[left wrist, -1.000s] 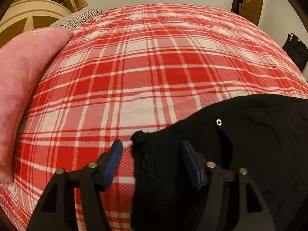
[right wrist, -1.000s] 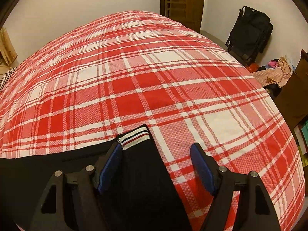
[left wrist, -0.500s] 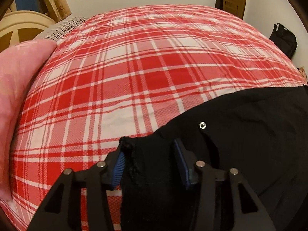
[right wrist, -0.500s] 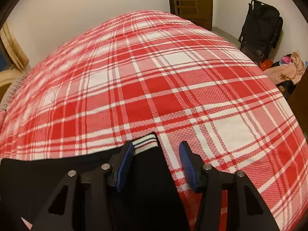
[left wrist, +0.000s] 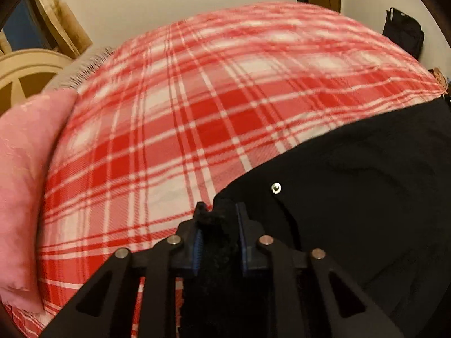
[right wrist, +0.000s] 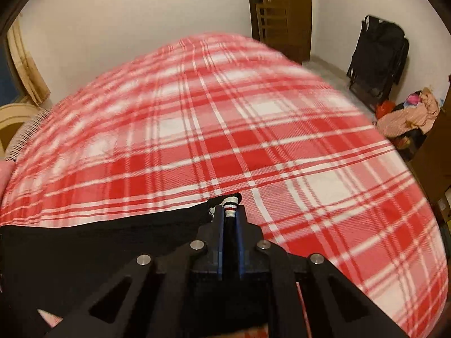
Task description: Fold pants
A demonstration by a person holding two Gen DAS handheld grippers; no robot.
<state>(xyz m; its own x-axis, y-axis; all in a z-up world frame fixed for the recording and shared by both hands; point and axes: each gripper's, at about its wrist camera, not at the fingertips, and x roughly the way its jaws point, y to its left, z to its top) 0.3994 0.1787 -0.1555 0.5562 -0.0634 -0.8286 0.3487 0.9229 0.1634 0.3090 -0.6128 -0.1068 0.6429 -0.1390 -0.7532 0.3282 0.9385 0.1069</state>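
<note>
Left gripper (left wrist: 218, 225) has just been closing and now pinches a bunched, fuzzy black edge of the pants (left wrist: 366, 197), near a small metal snap (left wrist: 276, 188). Right gripper (right wrist: 229, 219) has likewise just closed, clamping the striped ribbed cuff (right wrist: 229, 205). Both ends sit over the red-and-white plaid bed (right wrist: 253, 140).

plaid-covered bed (right wrist: 253, 146) under white wall (right wrist: 126, 28); brown door (right wrist: 282, 14) beyond

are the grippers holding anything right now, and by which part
Both hold the black pants: the left gripper pinches a bunched corner near the snap, the right gripper the striped-trim end.
</note>
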